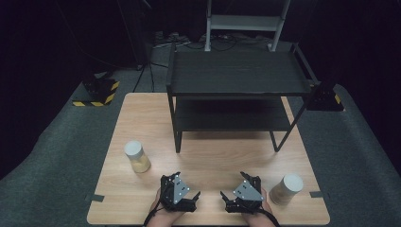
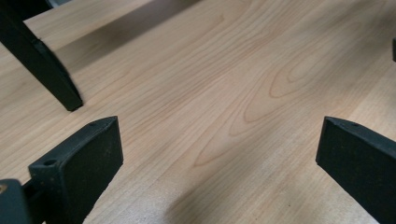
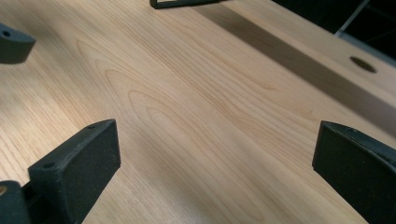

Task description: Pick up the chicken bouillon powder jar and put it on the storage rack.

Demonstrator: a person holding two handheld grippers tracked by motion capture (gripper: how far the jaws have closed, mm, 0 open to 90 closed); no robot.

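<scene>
1. Holding my left tool (image 1: 188, 198) and right tool (image 1: 231, 198) with matte black jaws spread, empty, over grained wooden worktop (image 1: 213, 156).
2. Cylindrical white-capped jars: left jar (image 1: 136, 156) sits outward of my left tool, right jar (image 1: 286, 189) just beside my right tool.

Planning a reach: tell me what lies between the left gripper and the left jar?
Nothing: the high view shows bare table between left gripper and left jar.

Your left black two-jaw gripper (image 1: 188, 193) and right black two-jaw gripper (image 1: 232, 195) each carry a grey three-cornered plate dotted with small screws. Black cables trail back from both. Each blocky matte jaw shows a small screw hole near its tip.
</scene>
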